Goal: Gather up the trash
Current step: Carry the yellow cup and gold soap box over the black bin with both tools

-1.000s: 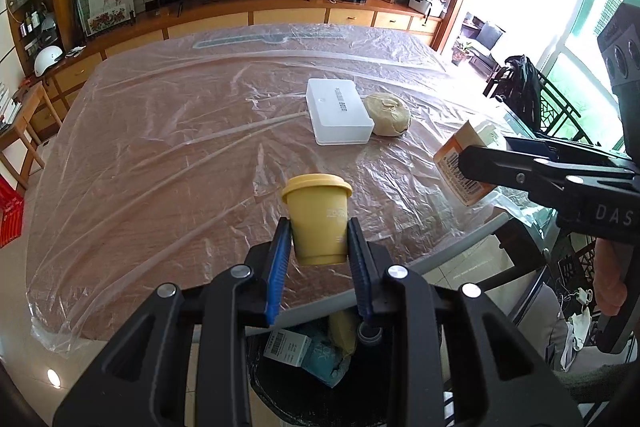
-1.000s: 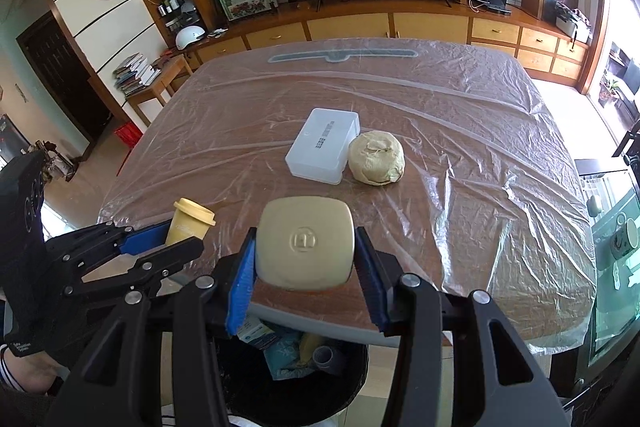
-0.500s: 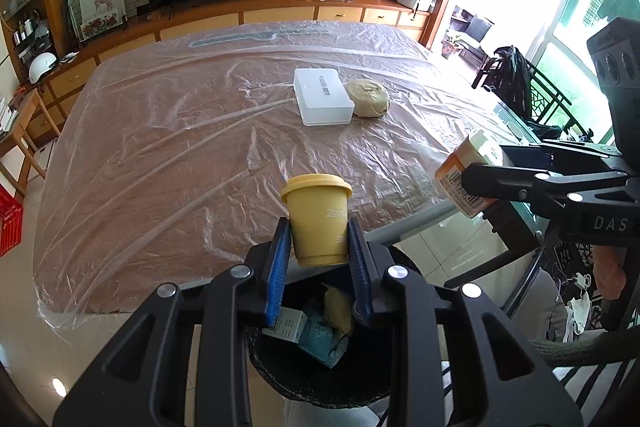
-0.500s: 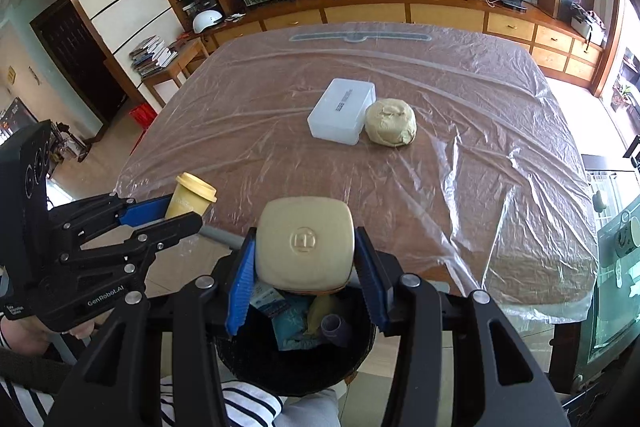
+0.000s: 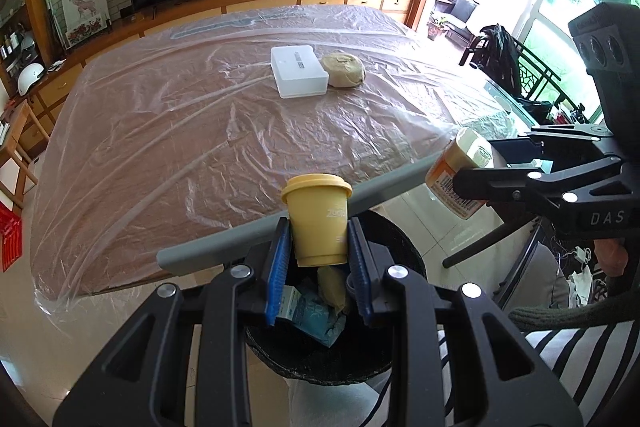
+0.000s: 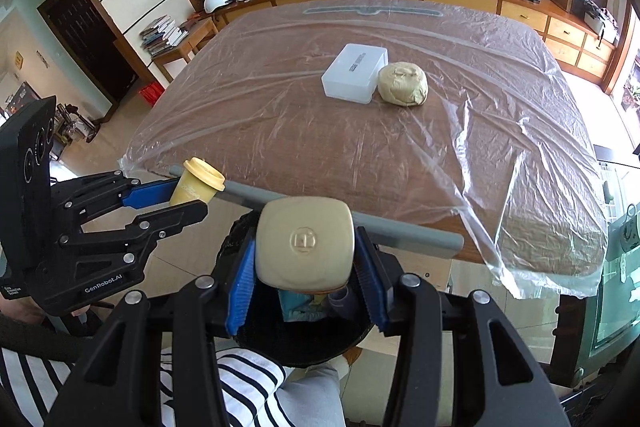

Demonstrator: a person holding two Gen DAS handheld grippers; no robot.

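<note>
My left gripper [image 5: 319, 251] is shut on a small yellow lidded cup [image 5: 318, 223] and holds it upright over the black trash bin [image 5: 404, 251]. The cup also shows in the right wrist view [image 6: 196, 183]. My right gripper [image 6: 306, 267] is shut on an orange bottle with a cream square cap [image 6: 305, 243], held over the same bin [image 6: 360, 339]. The bottle shows from the side in the left wrist view [image 5: 456, 175]. The bin holds several pieces of trash, among them a blue packet [image 5: 316, 315].
A table under clear plastic sheet [image 5: 160, 147] lies ahead, its grey edge [image 5: 224, 243] just past the bin. On it are a white box [image 5: 298, 69] and a tan lump [image 5: 344, 69]. Striped clothing [image 6: 248, 399] shows below. A chair [image 5: 496, 47] stands right.
Both grippers have drawn back from the table with their objects and now hang over the bin, which shows more fully. Both grips are unchanged.
</note>
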